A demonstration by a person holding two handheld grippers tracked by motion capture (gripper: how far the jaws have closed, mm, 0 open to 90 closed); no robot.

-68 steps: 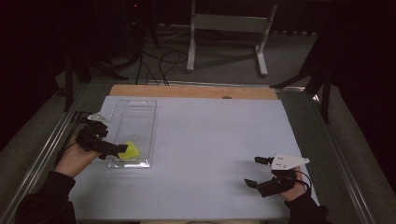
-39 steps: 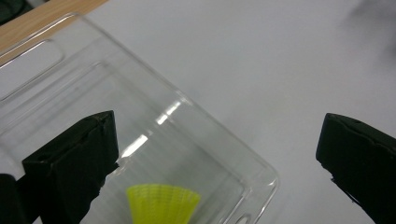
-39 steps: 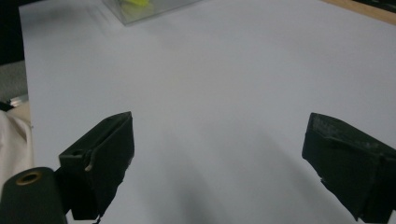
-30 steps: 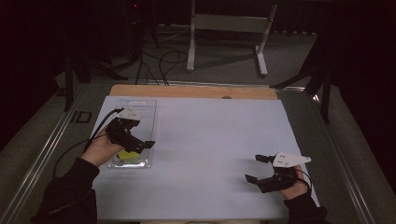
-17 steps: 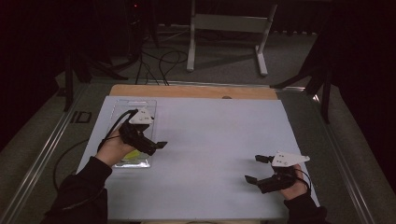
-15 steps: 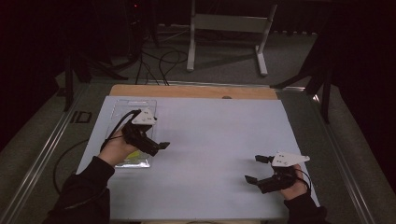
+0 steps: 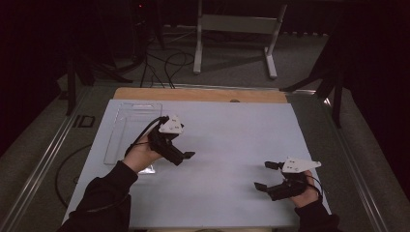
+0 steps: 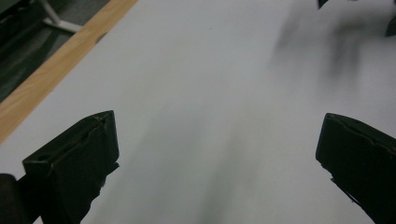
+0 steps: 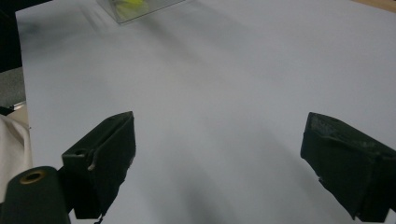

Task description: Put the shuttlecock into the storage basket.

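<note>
My left gripper (image 7: 186, 155) had come away from the clear, shallow, rectangular plastic tray (image 7: 126, 130) and now hung over the bare pale-blue table sheet (image 7: 232, 135), just off the tray's 3 o'clock side. A couple of seconds before, it had been down at the tray's near end, beside the small bright-yellow object. In the left gripper view its jaws stood spread wide with nothing between them but sheet, so I judged the drop-off done: the yellow piece (image 9: 126, 7) had stayed in the tray. From above my hand covered that corner, but the right gripper view caught a blurred yellow patch behind clear plastic at 11 o'clock.

My right gripper (image 7: 263, 176) had barely shifted the whole time. It sat low near the sheet's 5 o'clock corner, jaws parted and empty, pointing across at the tray.

I read that as one placement finished and both tools free. With no other loose item on the sheet, the next move was likely a return to rest.
</note>
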